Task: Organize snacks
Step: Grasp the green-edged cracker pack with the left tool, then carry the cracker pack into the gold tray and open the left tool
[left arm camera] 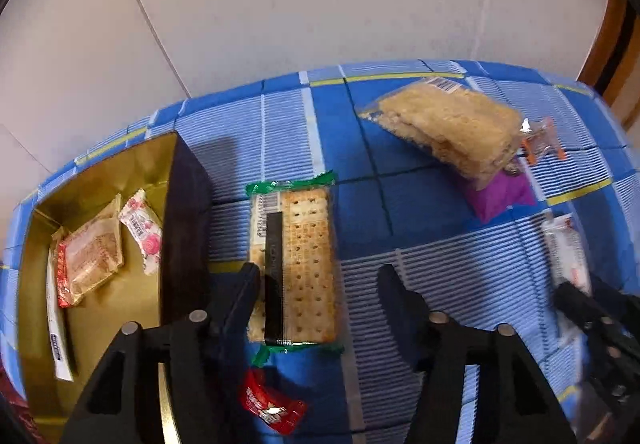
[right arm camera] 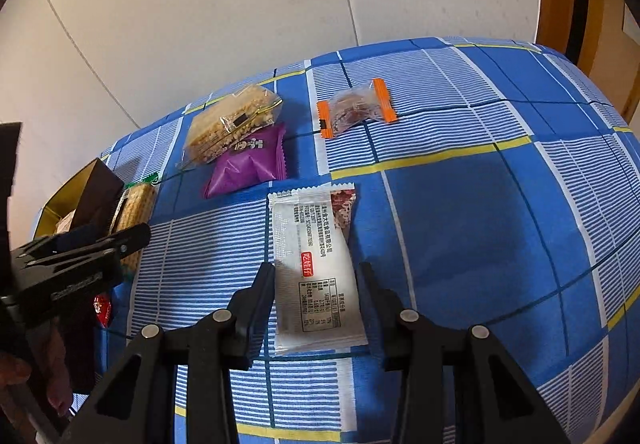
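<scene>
Overhead, blue plaid cloth (right arm camera: pixel 460 203), white wall (right arm camera: pixel 200 3)

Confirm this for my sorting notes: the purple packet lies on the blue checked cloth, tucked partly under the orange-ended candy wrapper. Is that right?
Not quite. The purple packet does lie on the blue checked cloth, but it is tucked partly under the clear bag of pale crispy snacks. The orange-ended candy wrapper lies apart from it. The right wrist view shows this.

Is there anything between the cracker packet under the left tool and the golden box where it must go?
Only the box's dark side wall stands between the cracker packet and the golden box interior. No other snack lies between. The left tool straddles the packet.
</scene>
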Demonstrator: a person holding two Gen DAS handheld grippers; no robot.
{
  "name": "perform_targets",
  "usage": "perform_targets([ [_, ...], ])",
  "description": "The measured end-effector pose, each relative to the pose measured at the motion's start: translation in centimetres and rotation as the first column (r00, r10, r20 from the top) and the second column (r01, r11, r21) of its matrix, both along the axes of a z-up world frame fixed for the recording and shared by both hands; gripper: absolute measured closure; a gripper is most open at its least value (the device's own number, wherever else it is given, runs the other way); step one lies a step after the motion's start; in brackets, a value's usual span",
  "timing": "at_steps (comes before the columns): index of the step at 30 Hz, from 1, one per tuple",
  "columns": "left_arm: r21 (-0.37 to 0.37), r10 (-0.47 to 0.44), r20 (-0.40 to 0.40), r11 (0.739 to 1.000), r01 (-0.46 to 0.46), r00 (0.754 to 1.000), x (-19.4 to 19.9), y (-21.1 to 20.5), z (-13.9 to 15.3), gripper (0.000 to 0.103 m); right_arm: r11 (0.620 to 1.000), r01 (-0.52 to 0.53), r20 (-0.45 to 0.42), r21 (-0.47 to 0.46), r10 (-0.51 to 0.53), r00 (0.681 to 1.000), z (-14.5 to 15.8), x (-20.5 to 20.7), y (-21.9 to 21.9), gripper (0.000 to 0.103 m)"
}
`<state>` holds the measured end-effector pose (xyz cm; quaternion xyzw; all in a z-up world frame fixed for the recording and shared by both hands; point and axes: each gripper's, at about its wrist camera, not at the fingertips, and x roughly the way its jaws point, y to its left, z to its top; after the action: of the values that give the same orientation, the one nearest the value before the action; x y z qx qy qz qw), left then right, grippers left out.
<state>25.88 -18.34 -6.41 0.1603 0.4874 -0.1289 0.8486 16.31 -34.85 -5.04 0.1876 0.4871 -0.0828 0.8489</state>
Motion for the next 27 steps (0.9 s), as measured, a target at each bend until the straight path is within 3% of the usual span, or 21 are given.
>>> perform_targets([
  [6,0.033,-0.064,0.029,0.997,0.063,0.998,-0.8,-0.7,-0.1,0.052,1.0,0.009,0.003,0.019,-0.01,1.0,0.0,0.0,-0.2,0.061],
  [11,-0.05,-0.106,0.004,0.993,0.106,0.994,-2.1,-0.6,0.5,0.052,1.0,0.008,0.003,0.016,-0.008,1.0,0.0,0.0,-0.2,0.061],
  [16,-0.07,-0.036,-0.014,0.997,0.035,0.999,-1.2,-0.5,0.7,0.042,1.0,0.008,0.003,0.01,-0.008,1.0,0.0,-0.1,-0.2,0.061],
  [20,-0.059,0.005,-0.059,0.998,-0.009,0.998,-0.1,-0.3,-0.1,0.042,1.0,0.005,0.003,0.008,-0.005,1.0,0.0,-0.1,-0.2,0.061],
  [23,-0.058,0.004,-0.057,0.998,-0.007,0.998,-0.1,-0.4,-0.7,0.045,1.0,0.006,0.003,0.008,-0.006,1.0,0.0,-0.1,-0.2,0.061],
  [25,-0.082,0.003,-0.061,0.997,-0.008,0.998,-0.2,-0.5,-0.9,0.053,1.0,0.007,0.004,0.01,-0.007,1.0,0.0,-0.1,-0.2,0.061],
  [27,-0.075,0.002,-0.054,0.997,-0.006,0.999,-0.5,-0.6,-0.9,0.054,1.0,0.007,0.006,0.012,-0.007,1.0,0.0,-0.1,-0.2,0.061],
])
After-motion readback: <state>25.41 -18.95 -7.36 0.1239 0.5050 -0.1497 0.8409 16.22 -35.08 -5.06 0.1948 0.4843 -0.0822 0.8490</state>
